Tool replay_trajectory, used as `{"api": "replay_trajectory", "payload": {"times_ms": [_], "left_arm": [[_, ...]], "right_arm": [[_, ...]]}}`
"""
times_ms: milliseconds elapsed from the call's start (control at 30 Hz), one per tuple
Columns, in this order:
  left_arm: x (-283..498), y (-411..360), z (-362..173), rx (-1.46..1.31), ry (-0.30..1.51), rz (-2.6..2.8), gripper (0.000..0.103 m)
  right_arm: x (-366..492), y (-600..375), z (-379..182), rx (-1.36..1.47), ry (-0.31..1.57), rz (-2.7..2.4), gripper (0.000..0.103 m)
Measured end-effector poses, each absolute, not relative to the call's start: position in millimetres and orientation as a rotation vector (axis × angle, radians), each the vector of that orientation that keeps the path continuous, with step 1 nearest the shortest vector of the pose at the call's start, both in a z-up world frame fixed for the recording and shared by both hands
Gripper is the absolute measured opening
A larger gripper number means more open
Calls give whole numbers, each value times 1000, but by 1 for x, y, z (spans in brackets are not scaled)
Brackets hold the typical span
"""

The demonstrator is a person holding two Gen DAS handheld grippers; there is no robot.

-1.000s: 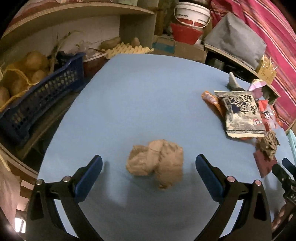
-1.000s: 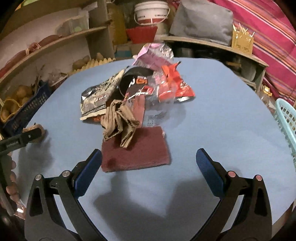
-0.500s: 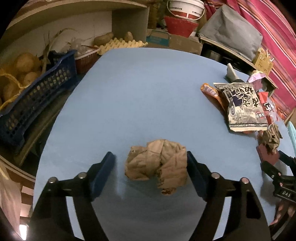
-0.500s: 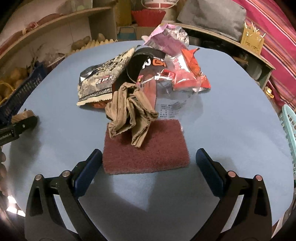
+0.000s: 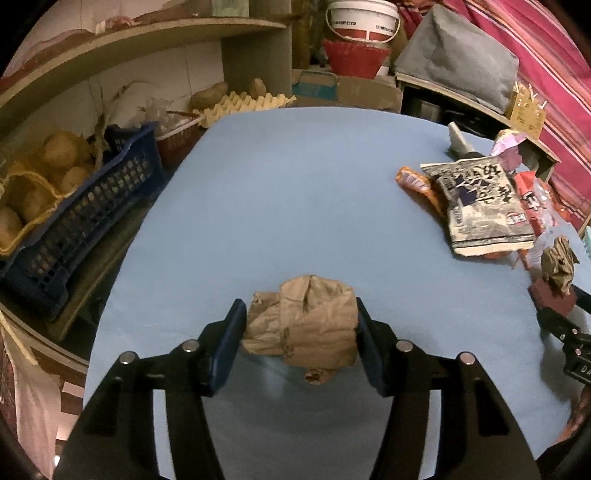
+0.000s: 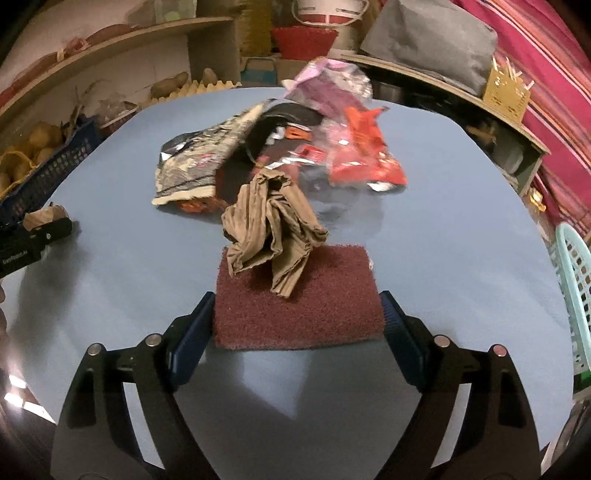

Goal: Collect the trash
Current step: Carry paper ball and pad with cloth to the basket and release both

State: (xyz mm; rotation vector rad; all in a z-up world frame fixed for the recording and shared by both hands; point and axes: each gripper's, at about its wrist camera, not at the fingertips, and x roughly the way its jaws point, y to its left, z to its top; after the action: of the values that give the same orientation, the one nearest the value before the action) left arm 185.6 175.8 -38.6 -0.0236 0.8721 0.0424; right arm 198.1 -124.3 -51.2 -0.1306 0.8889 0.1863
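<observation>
A crumpled brown paper bag [image 5: 306, 325] lies on the blue table [image 5: 295, 184]. My left gripper [image 5: 299, 314] is closing on it, and both blue pads touch its sides. In the right wrist view a maroon scouring pad [image 6: 295, 314] lies flat with a second crumpled brown paper [image 6: 273, 229] on its far half. My right gripper [image 6: 295, 299] is closing around the scouring pad, its pads just at the two side edges without squeezing it. Behind lies a heap of snack wrappers [image 6: 280, 147], black-and-white, red and pink.
A blue crate of potatoes [image 5: 74, 221] stands off the table's left edge below wooden shelves. An egg tray [image 5: 243, 103] and a white bucket [image 5: 362, 18] sit behind the table. A turquoise basket [image 6: 576, 288] stands at the right edge.
Both grippers have narrowed. The left jaws went from wide apart to touching the paper bag. The right gripper moved forward until its pads flank the scouring pad.
</observation>
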Motion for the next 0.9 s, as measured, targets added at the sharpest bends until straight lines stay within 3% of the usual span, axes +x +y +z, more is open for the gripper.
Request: {"api": "replay_trajectory", "payload": {"times_ms": [267,900], "left_arm": [[180,141,-12,-11,793,-9,57],[193,7,39,-2,648,-109,57]], "right_arm": [[189,-185,-44,-62,905,136,85],[180,-351,41,127,710,-27,85]]}}
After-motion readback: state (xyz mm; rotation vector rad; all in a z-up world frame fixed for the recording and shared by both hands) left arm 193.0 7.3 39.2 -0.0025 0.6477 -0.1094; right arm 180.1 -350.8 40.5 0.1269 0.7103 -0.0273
